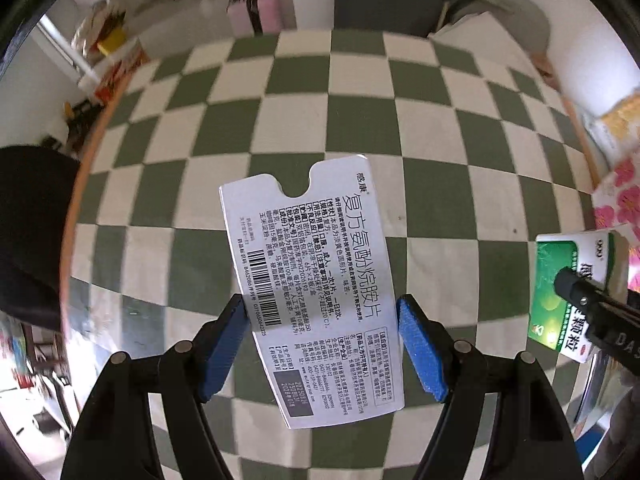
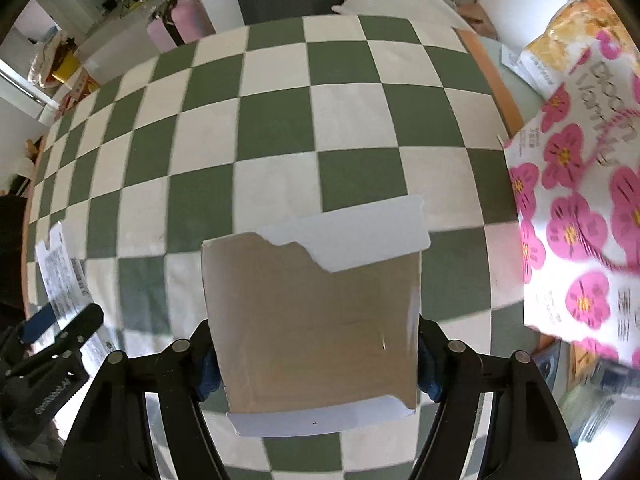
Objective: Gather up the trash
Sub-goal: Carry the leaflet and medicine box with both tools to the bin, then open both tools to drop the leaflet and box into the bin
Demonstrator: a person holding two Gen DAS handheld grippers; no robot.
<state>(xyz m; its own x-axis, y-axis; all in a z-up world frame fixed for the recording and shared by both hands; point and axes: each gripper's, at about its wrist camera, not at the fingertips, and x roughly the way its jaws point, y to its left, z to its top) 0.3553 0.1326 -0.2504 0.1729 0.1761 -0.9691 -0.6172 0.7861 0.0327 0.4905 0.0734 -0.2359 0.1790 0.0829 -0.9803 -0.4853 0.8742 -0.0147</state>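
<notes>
Tongs both clamped, left tongs [image 1: 322, 344] seemingly pinching the white medicine box [image 1: 316, 292], right tongs [image 2: 318, 360] the torn carton [image 2: 316, 320]; I'd carry both level toward the floral bag [image 2: 580, 208].

We note bright daylight throughout, with glare washing out the white medicine box [image 1: 312, 292] and the room edges. Fisheye distortion bows the checkered tablecloth [image 2: 280, 120]. Motion blur softens the floral bag [image 2: 580, 200] and the periphery.

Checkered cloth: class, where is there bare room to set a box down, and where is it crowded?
Bare: the checkered cloth ahead of both held boxes, out to its far edge. Crowded: the right side, by the flowered bag and snack bag. The white box and green box are held.
</notes>
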